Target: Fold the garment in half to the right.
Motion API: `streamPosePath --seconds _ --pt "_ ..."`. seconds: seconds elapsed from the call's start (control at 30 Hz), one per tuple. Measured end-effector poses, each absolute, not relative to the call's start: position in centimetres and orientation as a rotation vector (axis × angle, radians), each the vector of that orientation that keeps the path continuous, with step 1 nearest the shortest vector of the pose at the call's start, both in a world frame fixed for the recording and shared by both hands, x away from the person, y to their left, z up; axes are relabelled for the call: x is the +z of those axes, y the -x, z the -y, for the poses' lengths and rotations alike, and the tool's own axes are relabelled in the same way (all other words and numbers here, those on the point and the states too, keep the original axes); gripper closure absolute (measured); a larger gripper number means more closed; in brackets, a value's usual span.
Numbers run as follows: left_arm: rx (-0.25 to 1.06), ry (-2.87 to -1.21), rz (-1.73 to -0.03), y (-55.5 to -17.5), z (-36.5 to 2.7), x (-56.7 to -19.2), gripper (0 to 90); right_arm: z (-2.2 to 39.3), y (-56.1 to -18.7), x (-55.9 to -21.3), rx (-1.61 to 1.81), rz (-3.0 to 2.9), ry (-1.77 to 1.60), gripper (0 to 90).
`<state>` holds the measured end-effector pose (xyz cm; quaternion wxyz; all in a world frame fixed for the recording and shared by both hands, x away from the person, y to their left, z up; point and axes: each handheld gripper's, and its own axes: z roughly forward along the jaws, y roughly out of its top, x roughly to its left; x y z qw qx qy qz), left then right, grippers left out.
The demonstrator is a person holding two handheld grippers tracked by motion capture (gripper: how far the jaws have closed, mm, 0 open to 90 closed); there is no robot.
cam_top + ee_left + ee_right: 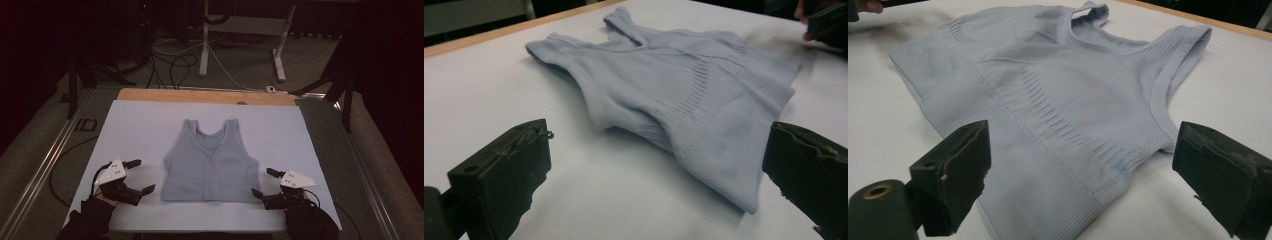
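Item: pale blue ribbed tank top [211,162], flat at centre of white tabletop [140,130]. Likely light, limp, non-slip; best pinched at hem corners. Left gripper [134,176] and right gripper [264,183] flank it, fingers spread, empty.

You have a soft knitted cloth top [211,162] in pale blue-grey, matt, with ribbed bands along its hem and armholes and a ladder-like ribbed panel down the middle. It lies on a smooth, matt white sheet [140,125], which covers a table [200,95] whose far edge shows bare light wood. Your left gripper [654,175] has matt black jaws that look like hard plastic, scuffed and chipped at the edges. Your right gripper [1083,180] has the same dull black, worn finish. Each gripper carries a flat, pale grey plate [112,172] on top, smooth and faintly shiny.
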<state>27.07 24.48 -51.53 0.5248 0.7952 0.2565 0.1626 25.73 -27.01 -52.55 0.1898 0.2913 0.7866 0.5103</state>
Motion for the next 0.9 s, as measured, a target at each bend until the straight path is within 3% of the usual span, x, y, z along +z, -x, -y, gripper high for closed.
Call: streamPosePath --seconds 0.9 --pt "0.331 -1.928 -0.546 -26.6 -23.1 -50.9 0.4 26.7 -26.1 -52.4 1.467 -2.24 -0.811 8.6"
